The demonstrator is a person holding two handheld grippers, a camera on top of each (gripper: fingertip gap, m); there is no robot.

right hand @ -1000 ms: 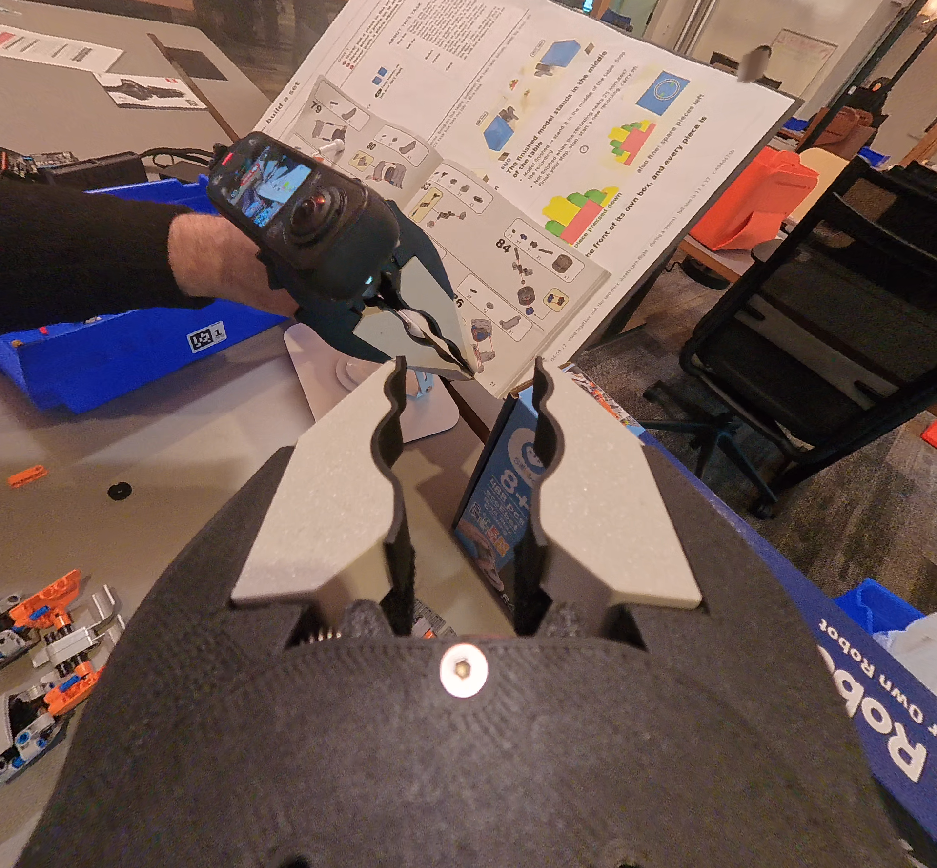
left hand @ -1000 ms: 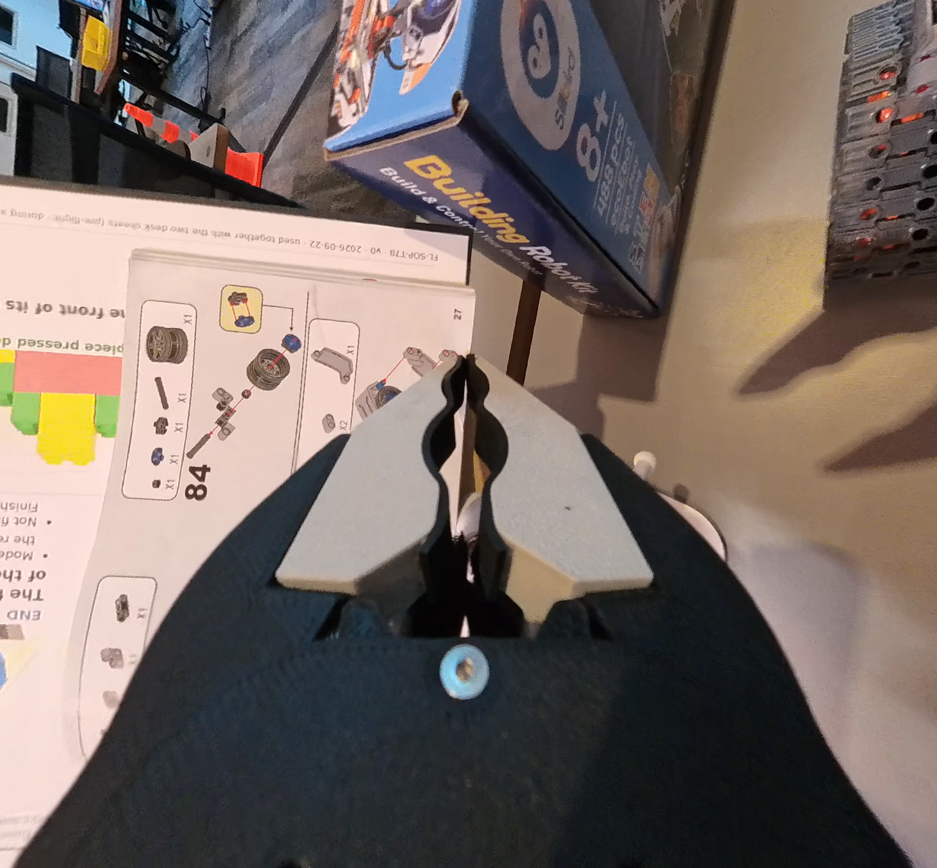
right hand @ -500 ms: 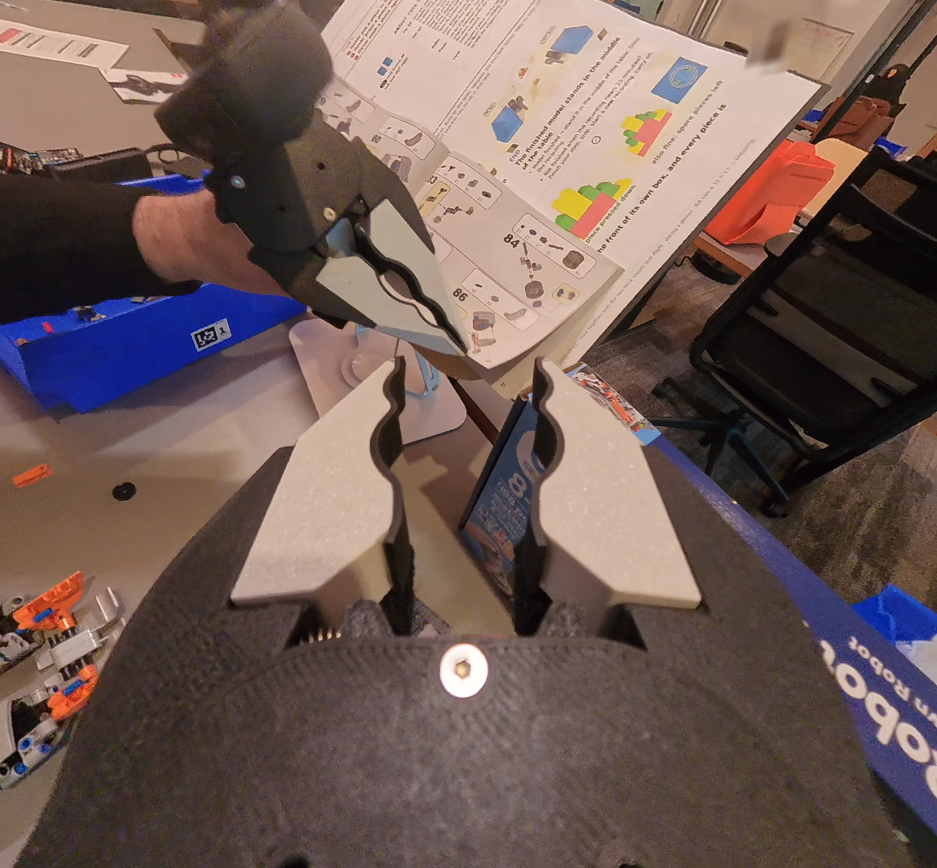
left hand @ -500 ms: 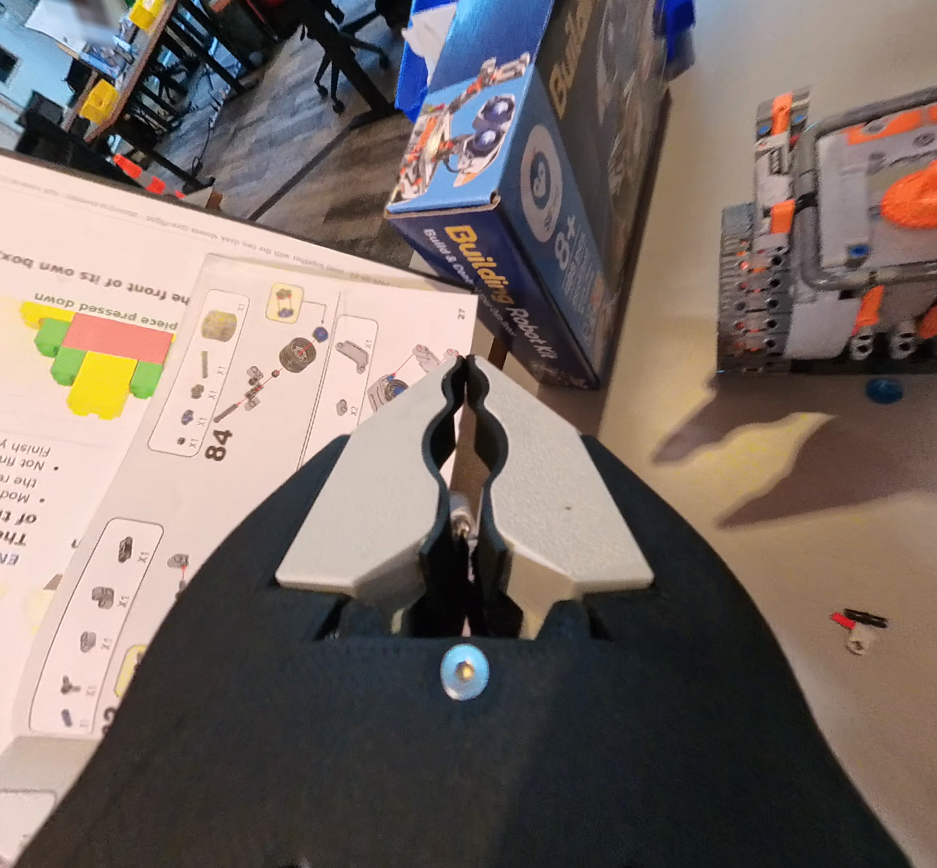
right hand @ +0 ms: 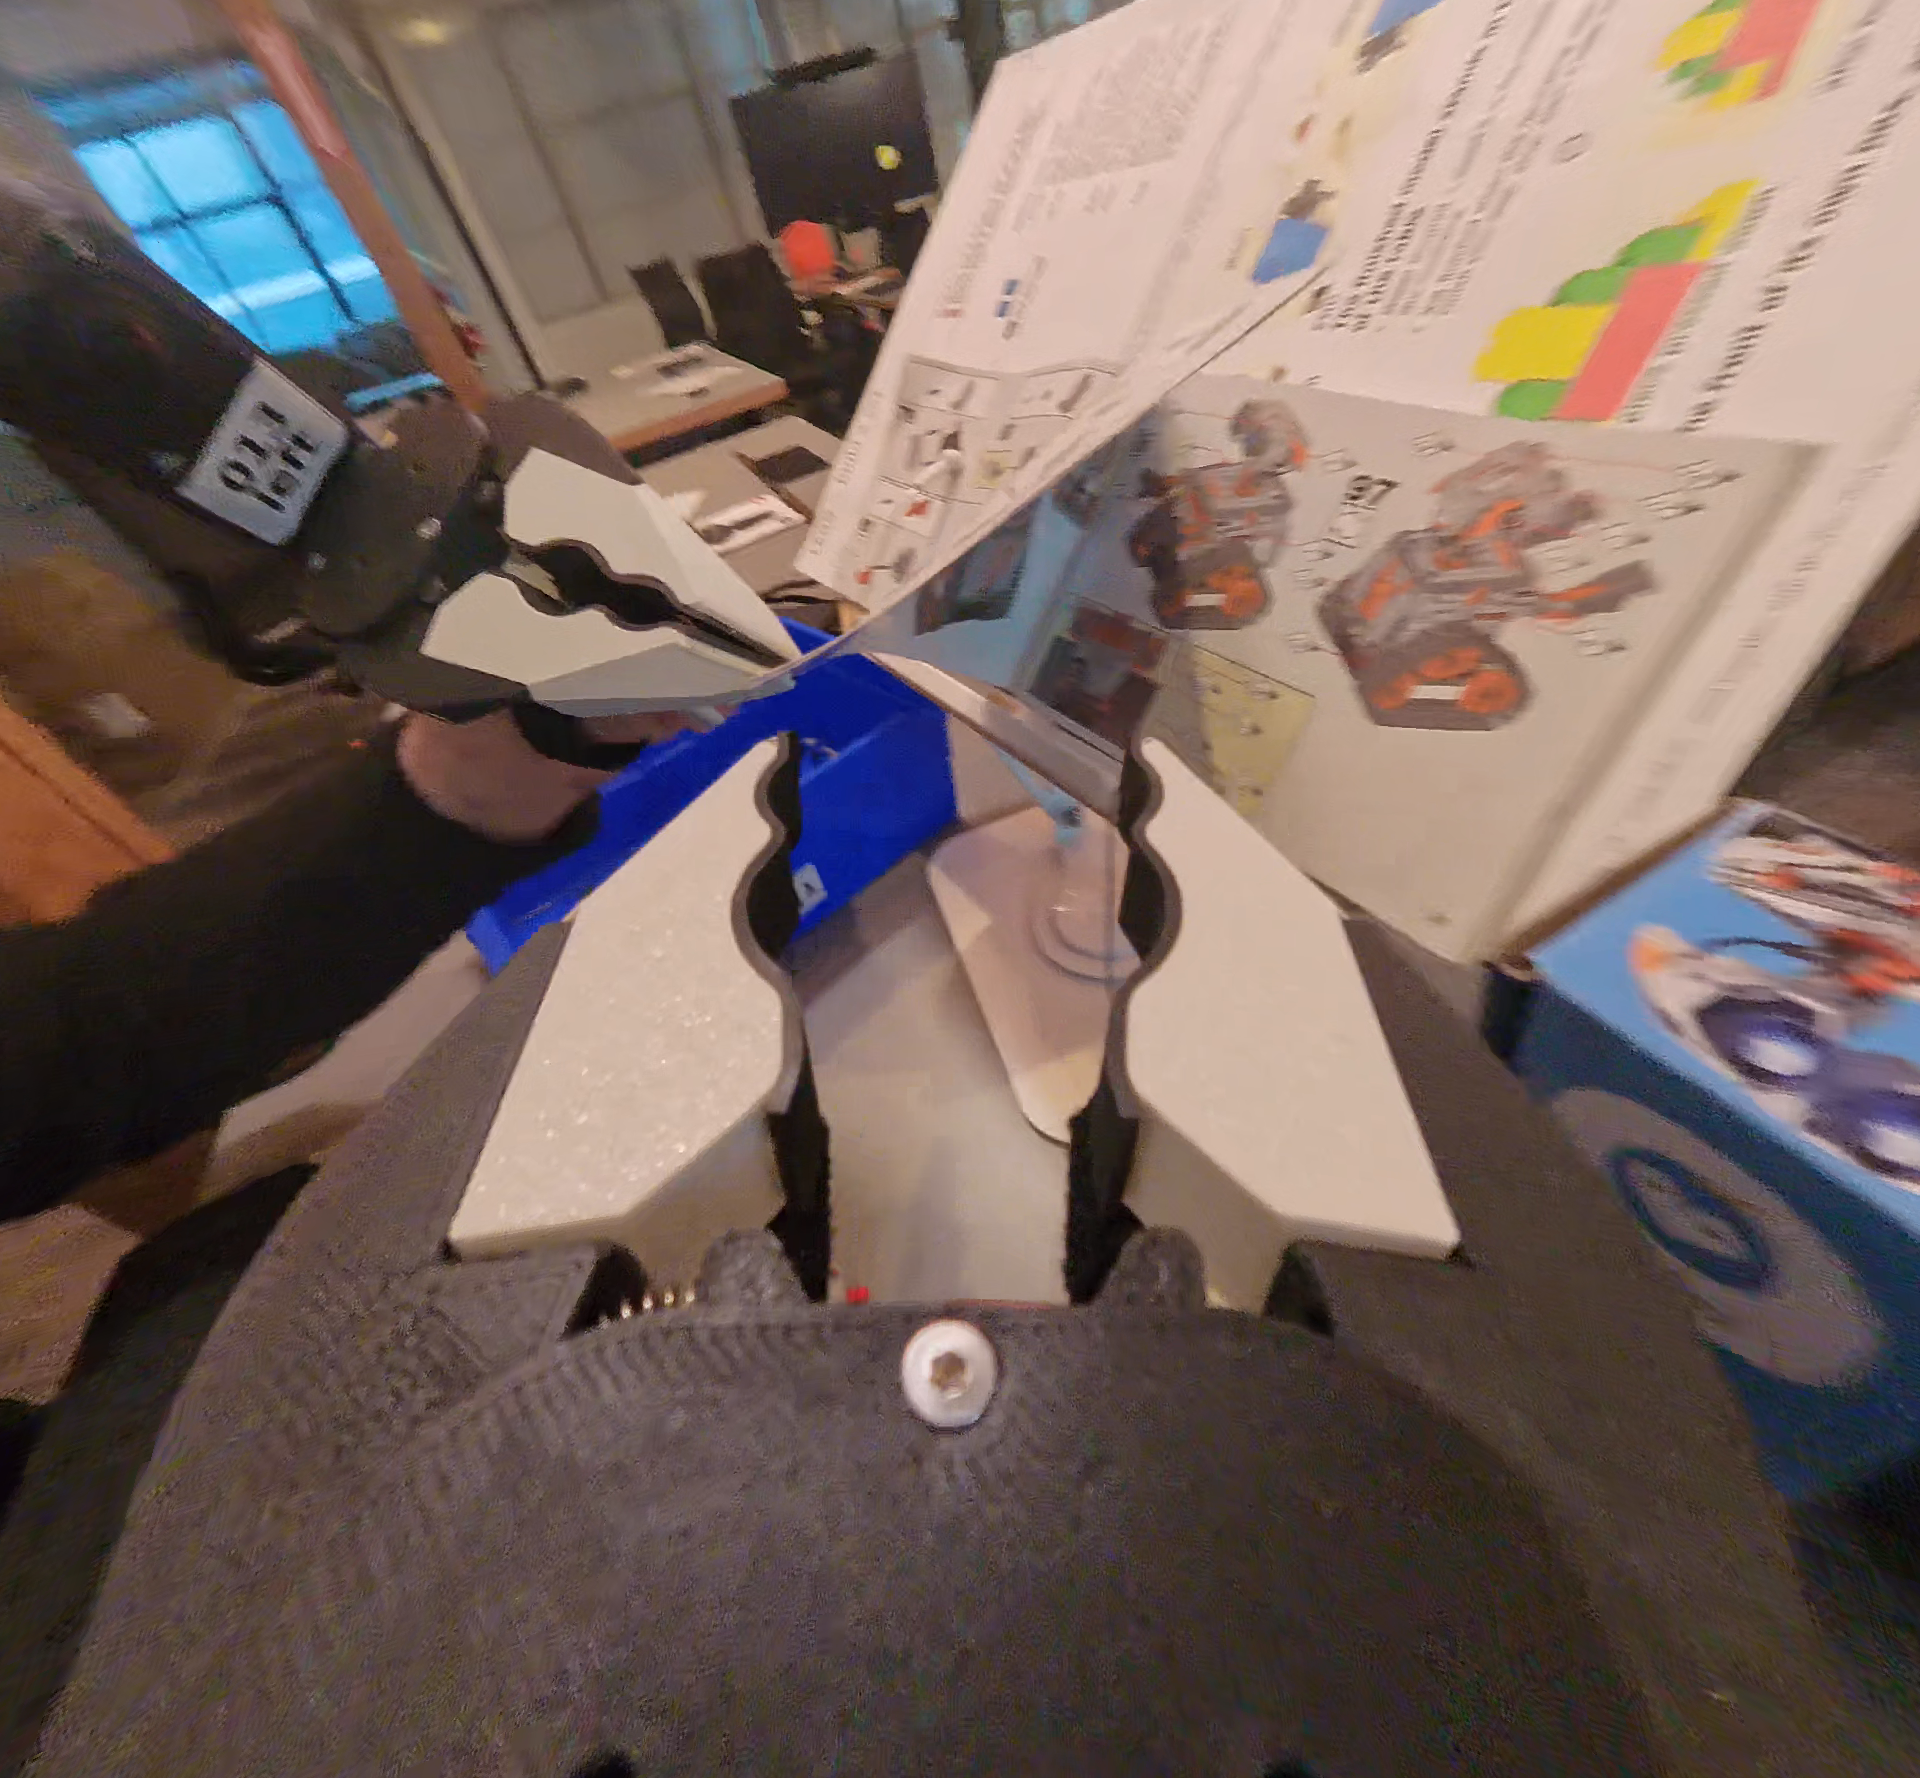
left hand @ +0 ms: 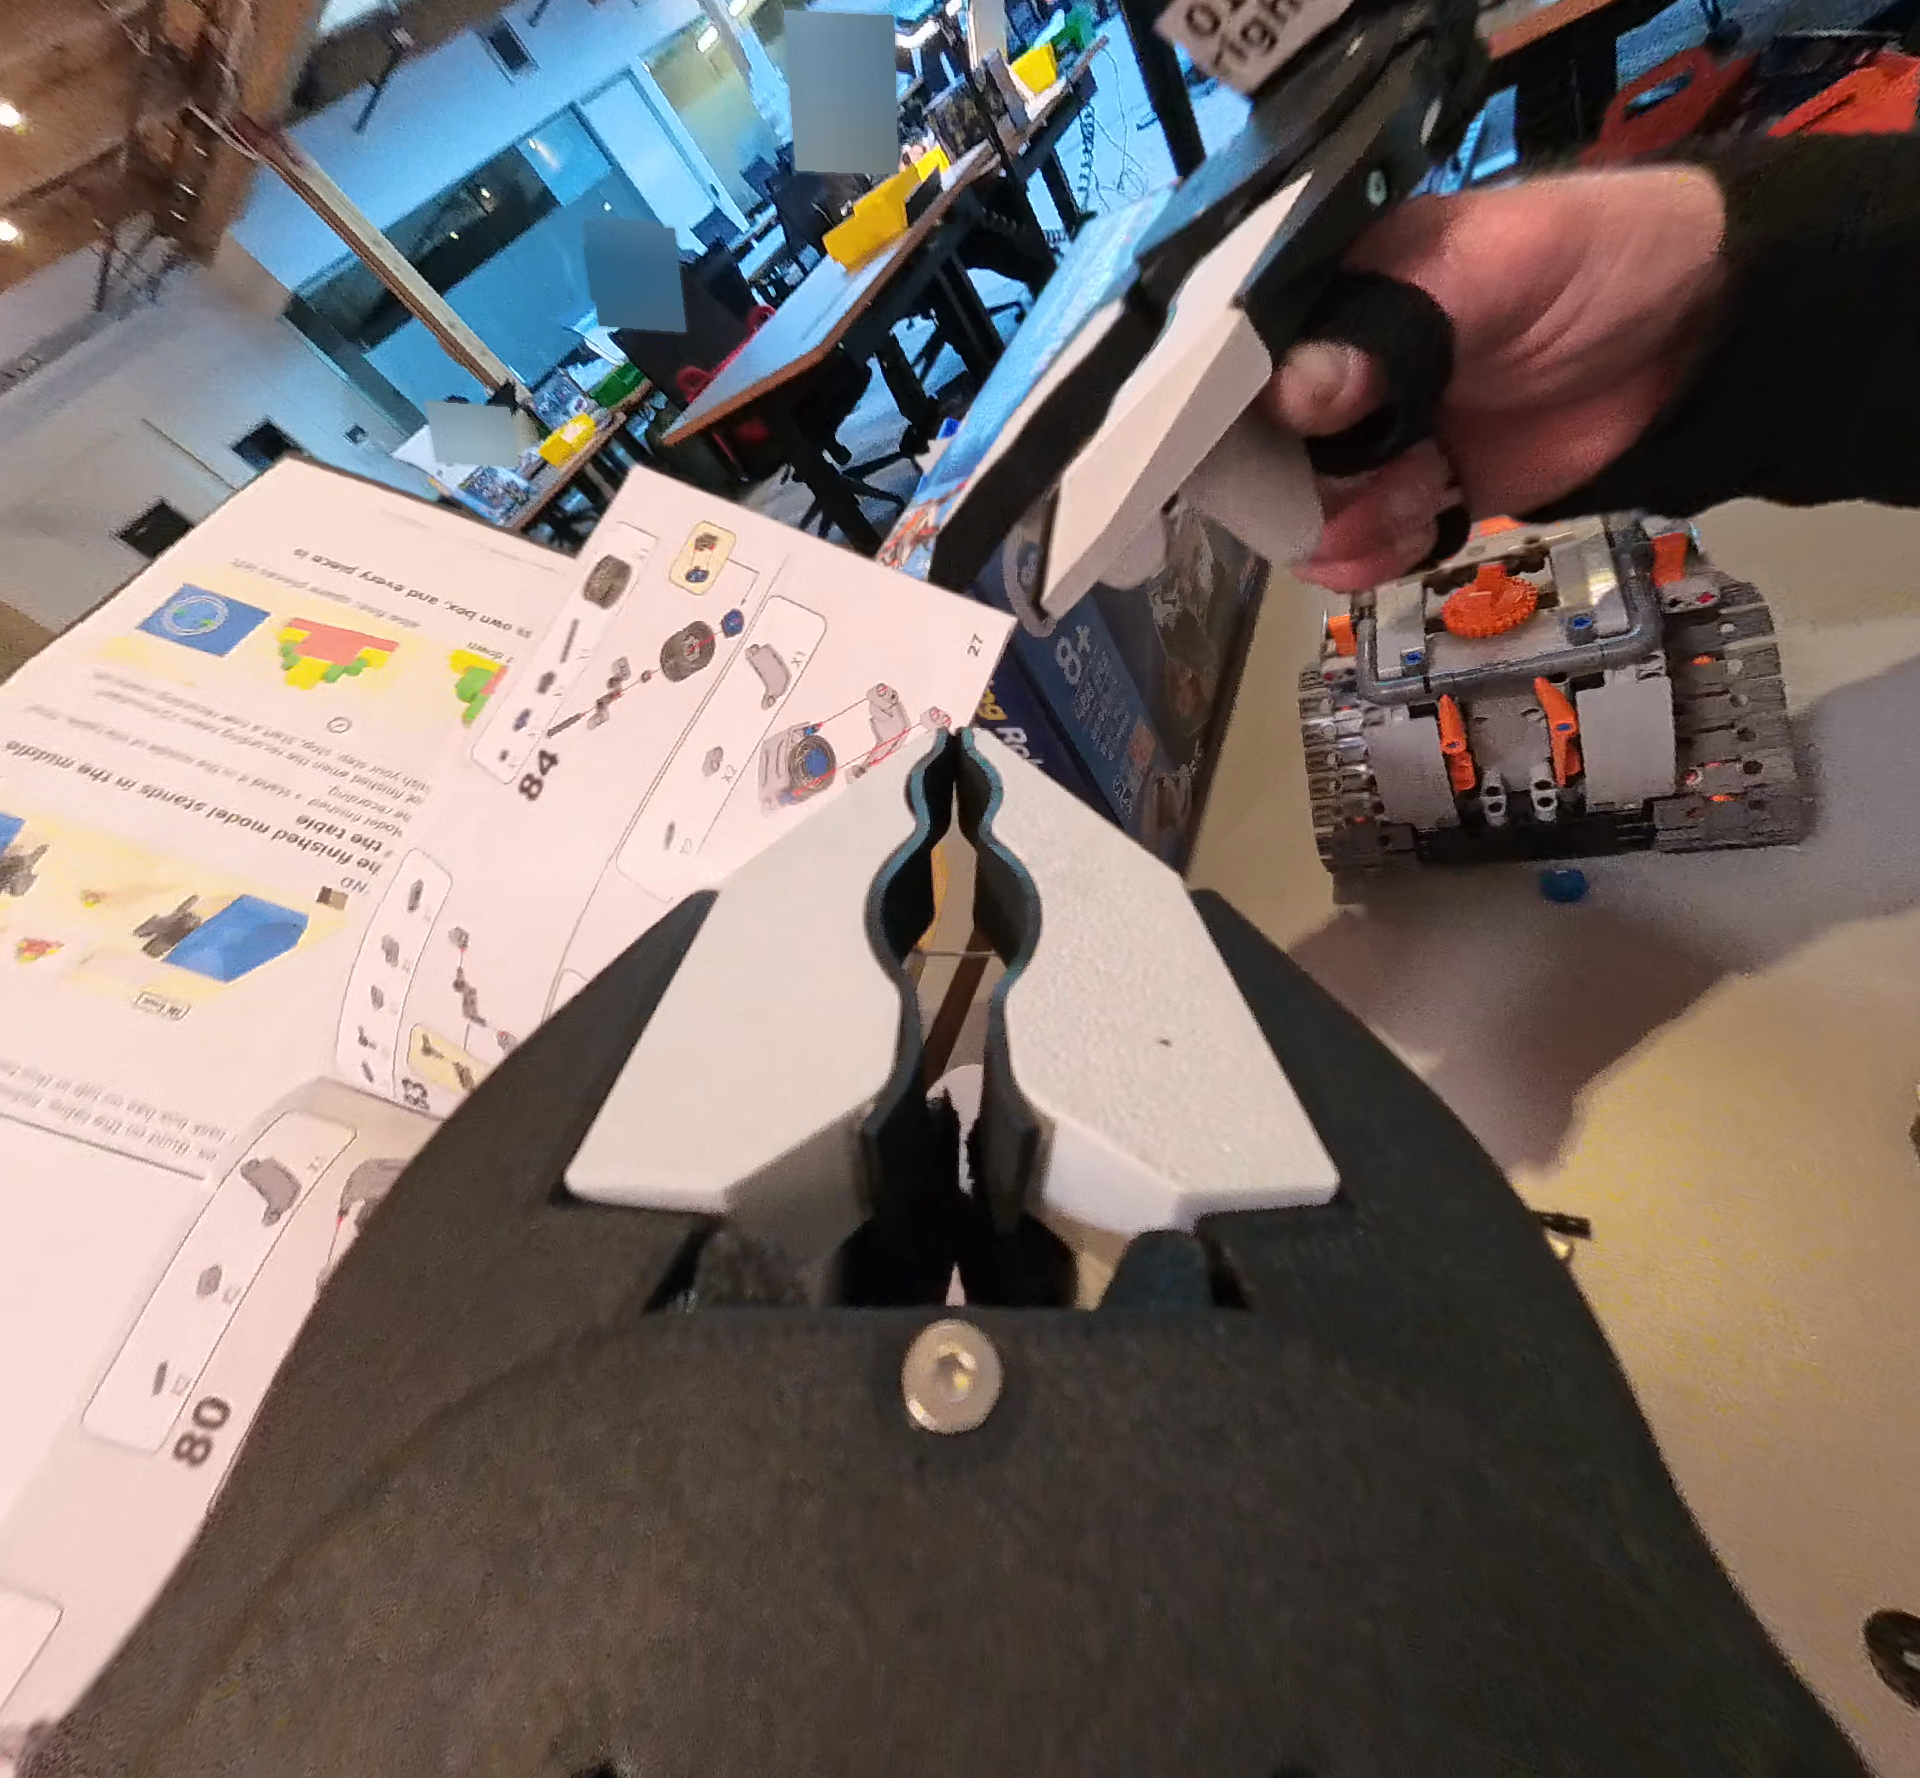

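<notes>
In the left wrist view, my left gripper (left hand: pixel 954 749) fills the lower centre, its jaws pressed together on the corner of a booklet page (left hand: pixel 727 689) that spreads across the left of the frame. Upper right, my right gripper (left hand: pixel 1049 585) hangs above a blue kit box (left hand: pixel 1122 720), my hand (left hand: pixel 1507 357) around its grip. At right, a grey and orange tracked model (left hand: pixel 1548 720) sits on the table (left hand: pixel 1662 1209). In the right wrist view, my right gripper (right hand: pixel 956 762) sits lower centre, jaws wide apart and holding nothing. At left, my left gripper (right hand: pixel 774 663) pinches the lifted page (right hand: pixel 1039 481) by its corner, just above a blue bin (right hand: pixel 862 772). The blue kit box (right hand: pixel 1766 1053) sits at right.
</notes>
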